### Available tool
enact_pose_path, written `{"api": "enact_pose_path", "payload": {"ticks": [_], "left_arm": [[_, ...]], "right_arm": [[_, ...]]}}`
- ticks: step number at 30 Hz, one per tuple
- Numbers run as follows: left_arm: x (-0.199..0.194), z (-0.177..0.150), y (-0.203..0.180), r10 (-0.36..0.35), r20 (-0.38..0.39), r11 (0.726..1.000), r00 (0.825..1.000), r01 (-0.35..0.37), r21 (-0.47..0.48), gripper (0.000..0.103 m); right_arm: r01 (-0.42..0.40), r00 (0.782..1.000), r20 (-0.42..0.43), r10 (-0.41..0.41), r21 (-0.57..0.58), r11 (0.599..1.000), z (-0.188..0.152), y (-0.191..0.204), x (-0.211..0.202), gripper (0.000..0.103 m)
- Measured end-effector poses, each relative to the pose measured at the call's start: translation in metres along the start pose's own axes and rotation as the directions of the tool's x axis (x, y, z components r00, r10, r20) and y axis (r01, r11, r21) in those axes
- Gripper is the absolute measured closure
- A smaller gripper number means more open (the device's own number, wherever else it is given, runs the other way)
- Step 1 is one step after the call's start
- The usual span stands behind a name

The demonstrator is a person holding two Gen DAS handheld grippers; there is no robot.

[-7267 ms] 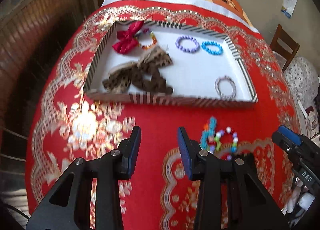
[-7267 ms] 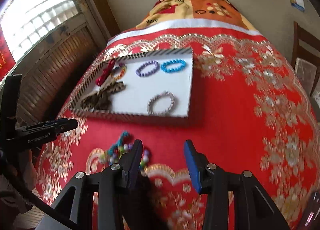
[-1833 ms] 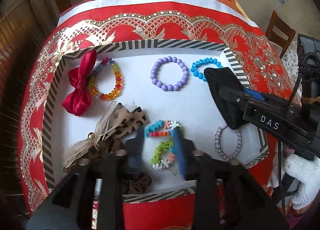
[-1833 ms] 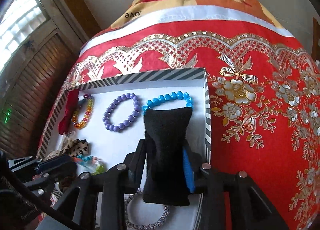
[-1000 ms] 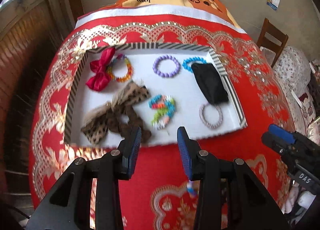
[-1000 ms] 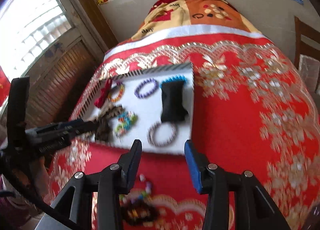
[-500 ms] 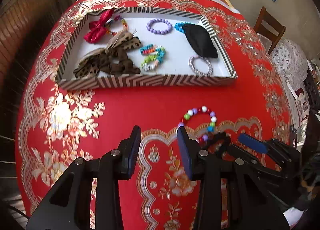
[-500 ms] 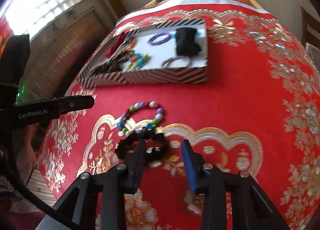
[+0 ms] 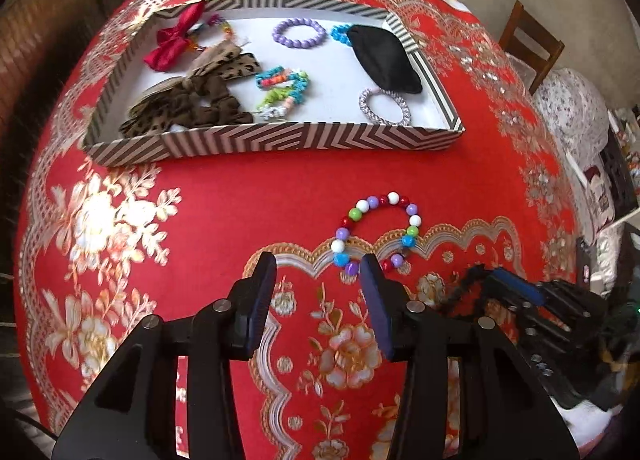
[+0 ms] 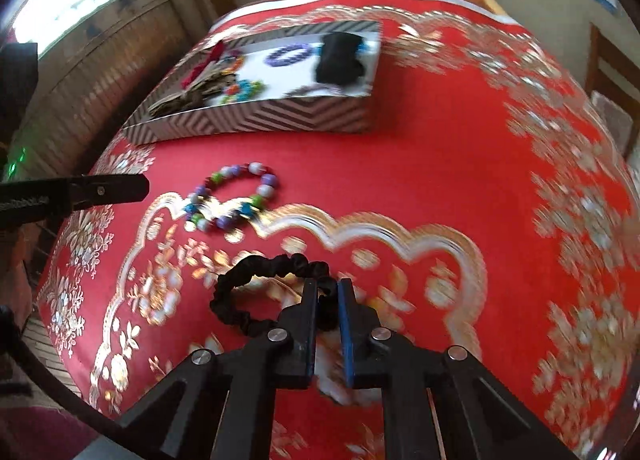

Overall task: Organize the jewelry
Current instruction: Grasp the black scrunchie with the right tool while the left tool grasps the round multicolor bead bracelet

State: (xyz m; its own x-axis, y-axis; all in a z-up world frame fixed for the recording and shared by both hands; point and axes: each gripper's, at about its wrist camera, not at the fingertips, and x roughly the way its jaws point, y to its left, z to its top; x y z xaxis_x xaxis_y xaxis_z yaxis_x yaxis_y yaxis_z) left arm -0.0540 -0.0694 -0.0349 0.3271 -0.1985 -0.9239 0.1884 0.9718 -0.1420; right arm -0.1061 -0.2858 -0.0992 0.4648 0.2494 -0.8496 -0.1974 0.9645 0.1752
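Observation:
On the red cloth lies a multi-colour bead bracelet (image 9: 339, 246), just beyond the right fingertip of my left gripper (image 9: 318, 288). That gripper's jaws are opening, with nothing between them. My right gripper (image 10: 326, 296) is low over the cloth, its jaws closing tight on the near side of a black scrunchie (image 10: 276, 261). The rest of that loop rests on the cloth. In the right wrist view the bead bracelet (image 10: 267, 180) lies beyond the scrunchie. In the left wrist view the right gripper (image 9: 490, 280) and the black scrunchie (image 9: 466, 280) show at the lower right.
A striped tray (image 9: 312, 138) at the back of the table holds a red bow, leopard bows, several bracelets, a bead string and a black pouch (image 9: 384, 56). A wooden chair (image 9: 528, 40) stands off the table's right side. The tray (image 10: 260, 116) is blurred in the right wrist view.
Both grippers have come back from the tray and sunk toward the cloth. The right gripper has shut on the black scrunchie. The left jaws have spread wider.

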Motion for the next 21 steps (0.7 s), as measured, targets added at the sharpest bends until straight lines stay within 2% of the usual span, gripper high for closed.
{"api": "enact_pose_path", "payload": {"ticks": [4, 8, 14, 15, 17, 18, 21], "left_arm": [[0.012, 0.009, -0.009, -0.011, -0.008, 0.999, 1.000, 0.011, 0.040, 0.060], [0.024, 0.018, -0.020, 0.011, -0.010, 0.994, 1.000, -0.010, 0.108, 0.060], [0.047, 0.022, -0.036, 0.031, -0.052, 0.976, 0.998, -0.019, 0.217, 0.061], [0.048, 0.023, -0.038, 0.033, -0.034, 0.975, 0.999, -0.024, 0.222, 0.061], [0.050, 0.023, -0.041, 0.032, -0.021, 0.973, 0.999, -0.027, 0.228, 0.084], [0.051, 0.024, -0.042, 0.032, -0.024, 0.973, 0.999, -0.026, 0.231, 0.090], [0.051, 0.027, -0.039, 0.004, -0.043, 0.979, 0.999, 0.005, 0.205, 0.093]], "right_arm": [[0.007, 1.000, -0.001, -0.007, 0.041, 0.999, -0.003, -0.005, -0.002, 0.094], [0.011, 1.000, 0.002, -0.011, 0.051, 0.999, -0.004, -0.004, -0.002, 0.093], [0.005, 1.000, 0.014, -0.006, 0.059, 0.998, -0.005, -0.003, 0.002, 0.090], [0.002, 1.000, 0.019, -0.003, 0.056, 0.998, -0.005, -0.003, 0.002, 0.090], [-0.002, 0.999, 0.033, 0.000, 0.048, 0.999, -0.006, -0.003, 0.003, 0.090], [-0.003, 0.999, 0.039, 0.001, 0.049, 0.999, -0.007, -0.002, 0.003, 0.091], [-0.031, 0.998, 0.049, 0.027, 0.081, 0.996, -0.007, -0.007, 0.001, 0.095]]}}
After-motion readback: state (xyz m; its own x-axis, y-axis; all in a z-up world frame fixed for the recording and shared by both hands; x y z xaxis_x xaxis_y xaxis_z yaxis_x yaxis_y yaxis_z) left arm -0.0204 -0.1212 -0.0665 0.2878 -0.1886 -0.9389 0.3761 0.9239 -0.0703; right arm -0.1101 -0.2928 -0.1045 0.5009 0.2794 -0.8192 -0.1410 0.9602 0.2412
